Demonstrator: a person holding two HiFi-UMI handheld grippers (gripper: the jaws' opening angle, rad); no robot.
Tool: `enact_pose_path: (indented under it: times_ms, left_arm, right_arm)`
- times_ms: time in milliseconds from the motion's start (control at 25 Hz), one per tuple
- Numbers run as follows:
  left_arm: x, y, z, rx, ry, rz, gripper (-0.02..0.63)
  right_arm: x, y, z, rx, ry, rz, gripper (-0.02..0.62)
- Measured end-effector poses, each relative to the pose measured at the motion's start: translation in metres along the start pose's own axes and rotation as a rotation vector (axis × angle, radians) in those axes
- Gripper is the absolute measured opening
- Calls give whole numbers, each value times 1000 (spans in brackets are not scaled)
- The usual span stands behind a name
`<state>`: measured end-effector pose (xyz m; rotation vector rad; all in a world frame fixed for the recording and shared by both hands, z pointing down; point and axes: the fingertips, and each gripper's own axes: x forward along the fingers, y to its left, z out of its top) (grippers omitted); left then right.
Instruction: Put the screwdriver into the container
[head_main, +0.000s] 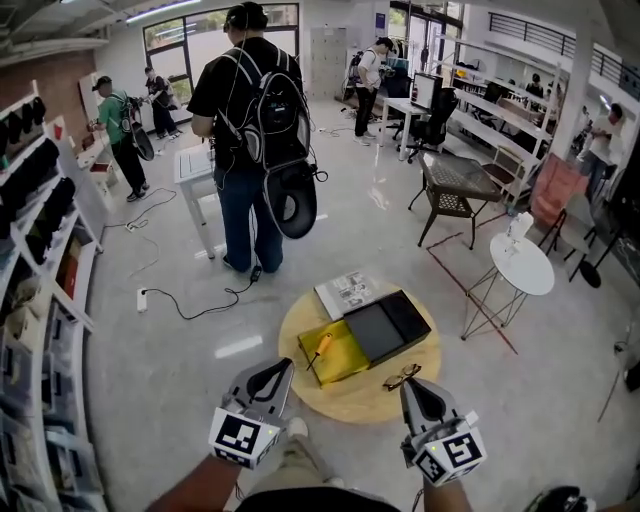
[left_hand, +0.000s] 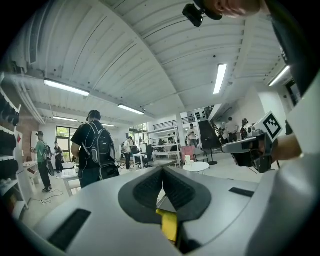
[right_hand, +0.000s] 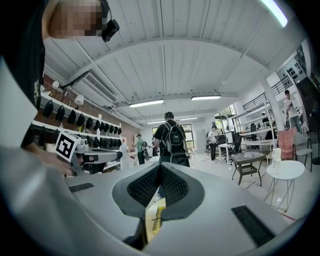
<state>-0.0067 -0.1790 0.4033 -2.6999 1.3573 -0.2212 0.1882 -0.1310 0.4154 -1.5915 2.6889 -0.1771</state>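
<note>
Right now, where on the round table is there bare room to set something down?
Bare wood: the near rim of the round table, below the yellow container and left of the glasses, and the right rim beside the black box. Crowded: middle and far side, with the booklet.

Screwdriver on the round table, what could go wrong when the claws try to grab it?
The right claw and left claw are both shut, so they might just push the screwdriver instead of gripping it. The glasses lie close in front of the right claw and could get bumped off the table.
</note>
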Motion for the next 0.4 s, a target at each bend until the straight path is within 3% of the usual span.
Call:
enact_pose_path:
  times_ms: [400]
  left_arm:
    - [-12, 15, 9, 28, -1, 35, 17]
  right_arm:
    - [10, 7, 12, -7, -7, 14, 12]
